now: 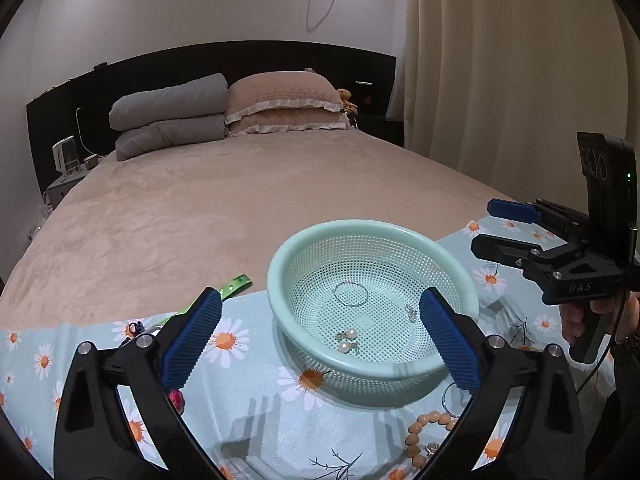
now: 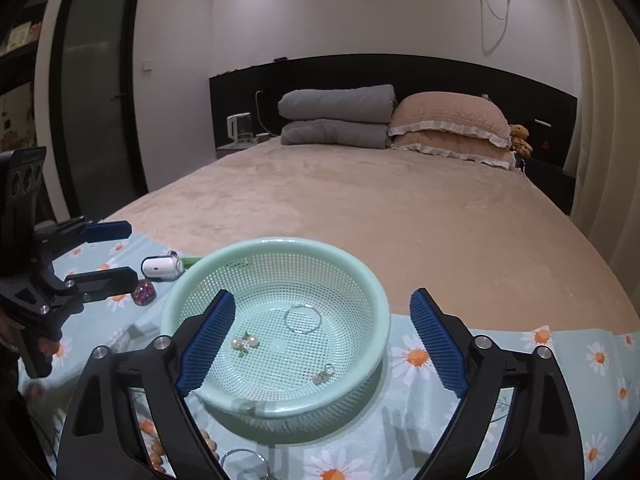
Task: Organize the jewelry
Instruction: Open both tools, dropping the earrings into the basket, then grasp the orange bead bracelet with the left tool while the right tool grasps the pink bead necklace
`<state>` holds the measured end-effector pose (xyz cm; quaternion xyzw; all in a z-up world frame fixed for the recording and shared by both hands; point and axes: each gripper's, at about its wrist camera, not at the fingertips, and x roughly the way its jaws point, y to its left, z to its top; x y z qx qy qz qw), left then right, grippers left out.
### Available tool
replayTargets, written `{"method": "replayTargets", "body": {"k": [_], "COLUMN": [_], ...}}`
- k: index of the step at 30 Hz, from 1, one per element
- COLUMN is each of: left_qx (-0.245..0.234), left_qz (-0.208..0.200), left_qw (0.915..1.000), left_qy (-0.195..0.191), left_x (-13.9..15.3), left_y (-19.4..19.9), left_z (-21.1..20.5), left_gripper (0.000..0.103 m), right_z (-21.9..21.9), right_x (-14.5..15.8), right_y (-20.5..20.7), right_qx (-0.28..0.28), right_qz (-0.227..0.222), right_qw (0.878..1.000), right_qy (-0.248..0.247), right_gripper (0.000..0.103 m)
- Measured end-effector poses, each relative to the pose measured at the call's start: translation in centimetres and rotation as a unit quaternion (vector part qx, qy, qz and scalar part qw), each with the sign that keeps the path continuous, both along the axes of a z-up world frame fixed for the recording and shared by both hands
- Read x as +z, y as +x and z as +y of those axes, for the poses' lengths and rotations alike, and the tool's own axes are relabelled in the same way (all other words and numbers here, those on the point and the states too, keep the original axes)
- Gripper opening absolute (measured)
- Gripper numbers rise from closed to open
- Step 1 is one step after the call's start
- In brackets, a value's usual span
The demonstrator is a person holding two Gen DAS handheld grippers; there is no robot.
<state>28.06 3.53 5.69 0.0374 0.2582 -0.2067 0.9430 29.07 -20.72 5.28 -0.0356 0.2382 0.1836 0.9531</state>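
A mint green perforated basket (image 1: 276, 280) (image 2: 384, 312) sits on a daisy-print cloth (image 1: 248, 408) (image 2: 520, 364). Inside lie a silver bangle (image 1: 351, 293) (image 2: 303, 319), pearl earrings (image 1: 347, 339) (image 2: 243, 343) and a small crystal earring (image 1: 411, 313) (image 2: 323, 374). A wooden bead bracelet (image 1: 420, 436) and a silver ring (image 1: 450, 402) (image 2: 244, 465) lie in front of the basket. My left gripper (image 1: 320, 344) (image 2: 108, 252) is open and empty near the basket's left front. My right gripper (image 2: 320, 344) (image 1: 494, 228) is open and empty over the basket's near side.
A purple-pink gem ornament (image 1: 177, 398) (image 2: 144, 294), a white small device (image 2: 160, 269), a green strap (image 1: 236, 285) and a small dark ring (image 1: 134, 326) lie on the cloth's left part. The cloth lies on a beige bed (image 1: 240, 200) with pillows at the far end.
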Motion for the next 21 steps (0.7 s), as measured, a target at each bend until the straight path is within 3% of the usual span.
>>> {"method": "replayTargets", "body": {"k": [6, 21], "left_qx": [0.022, -0.04], "left_qz": [0.029, 0.074], "left_qw": [0.999, 0.9949], "left_qy": [0.027, 0.055], "left_x": [-2.1, -5.2], "left_y": [-0.2, -2.8], "left_z": [0.1, -2.3], "left_gripper": [0.097, 0.097], "right_z": [-0.3, -2.0], "right_x": [-0.6, -1.5], "right_y": [0.2, -1.9], "right_qx": [-0.023, -0.05], "right_qz": [0.036, 0.067], "right_qw": [0.999, 0.995], "right_qy": [-0.033, -0.055], "right_gripper": [0.088, 0.089]}}
